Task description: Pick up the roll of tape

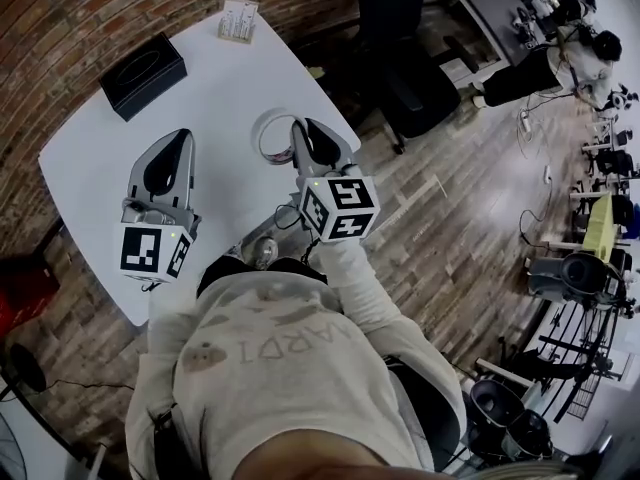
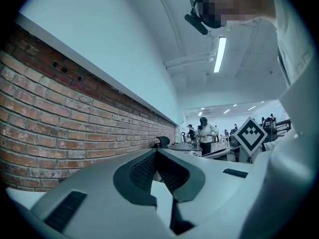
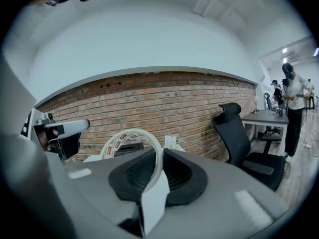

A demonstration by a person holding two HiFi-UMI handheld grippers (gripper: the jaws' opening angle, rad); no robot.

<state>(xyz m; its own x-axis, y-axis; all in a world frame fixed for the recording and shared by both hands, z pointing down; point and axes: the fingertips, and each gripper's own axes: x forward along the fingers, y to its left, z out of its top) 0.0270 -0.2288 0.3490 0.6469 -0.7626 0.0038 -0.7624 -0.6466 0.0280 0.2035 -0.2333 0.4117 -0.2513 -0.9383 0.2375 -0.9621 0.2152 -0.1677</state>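
The roll of tape (image 1: 263, 128), a white ring with red marks on its inner core (image 3: 115, 141), stands on edge between the jaws of my right gripper (image 1: 298, 130), which is shut on its rim (image 3: 159, 156). The roll hangs above the right part of the white table (image 1: 220, 88). My left gripper (image 1: 180, 138) hovers over the table's near left part, level, with its jaws shut on nothing (image 2: 157, 152). It also shows at the left of the right gripper view as a grey body (image 3: 60, 131).
A black tissue box (image 1: 142, 73) sits at the table's far left and a small white card holder (image 1: 238, 20) at its far edge. A black office chair (image 3: 244, 138) stands right of the table by the brick wall (image 3: 164, 98). Desks and people are further off.
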